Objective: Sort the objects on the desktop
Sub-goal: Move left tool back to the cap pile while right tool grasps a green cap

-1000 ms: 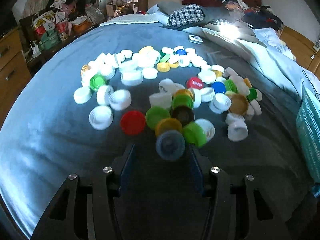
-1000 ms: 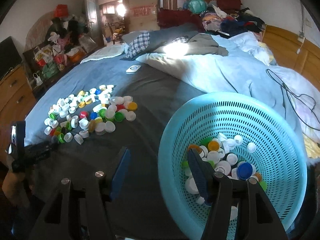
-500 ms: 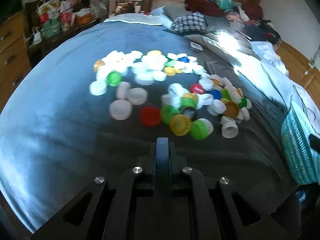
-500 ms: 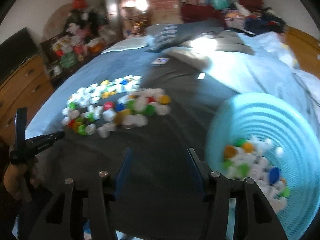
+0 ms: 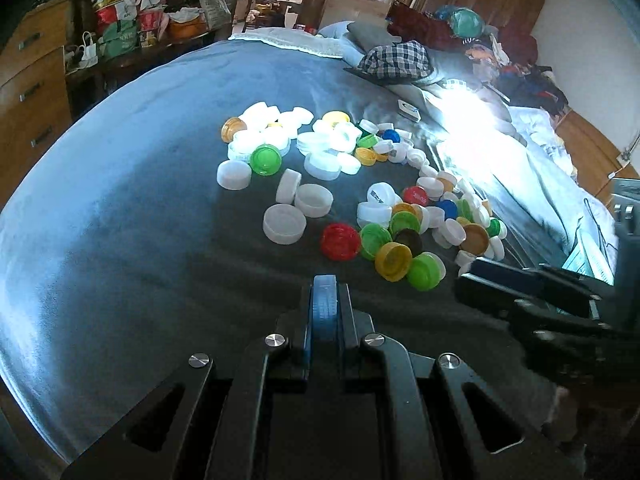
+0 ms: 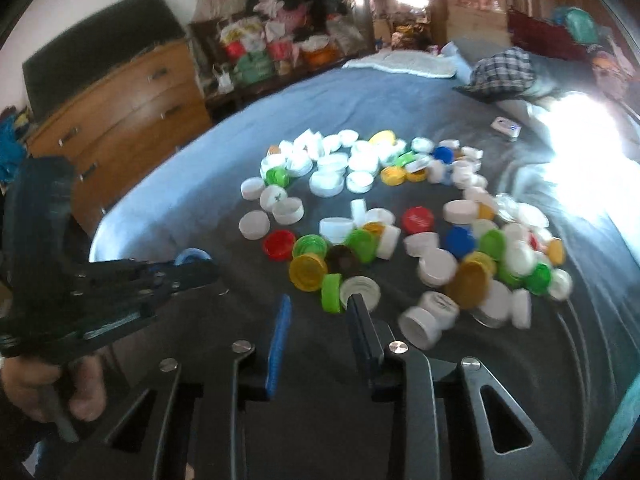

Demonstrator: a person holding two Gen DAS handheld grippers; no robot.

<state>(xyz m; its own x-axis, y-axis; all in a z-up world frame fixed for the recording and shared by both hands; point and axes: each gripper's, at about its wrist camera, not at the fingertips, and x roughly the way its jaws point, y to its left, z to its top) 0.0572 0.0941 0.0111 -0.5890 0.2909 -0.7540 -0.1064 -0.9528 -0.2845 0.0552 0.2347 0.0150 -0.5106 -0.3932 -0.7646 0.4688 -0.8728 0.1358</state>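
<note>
A pile of plastic bottle caps (image 5: 400, 220), white, green, yellow, red and blue, lies spread on the dark blanket (image 5: 140, 240). My left gripper (image 5: 325, 300) is shut on a blue cap (image 5: 325, 308) held edge-on, lifted just short of the pile's near side. The right wrist view shows that left gripper (image 6: 196, 270) at the left with the blue cap (image 6: 193, 257) at its tip. My right gripper (image 6: 320, 308) hangs low at the pile's near edge, its jaws closing. A green cap (image 6: 331, 293) on edge sits at its tips, and the pads are not touching it.
The turquoise basket's rim (image 6: 624, 420) shows at the lower right. A small white device (image 6: 506, 126) lies beyond the pile. Bedding and clothes (image 5: 500, 92) are heaped at the far right. A wooden dresser (image 6: 120, 100) stands to the left. A hand (image 6: 48, 384) grips the left tool.
My left gripper closed on the blue cap and drew it back from the pile. My right gripper swung left from over the basket down to the caps, jaws narrowing.
</note>
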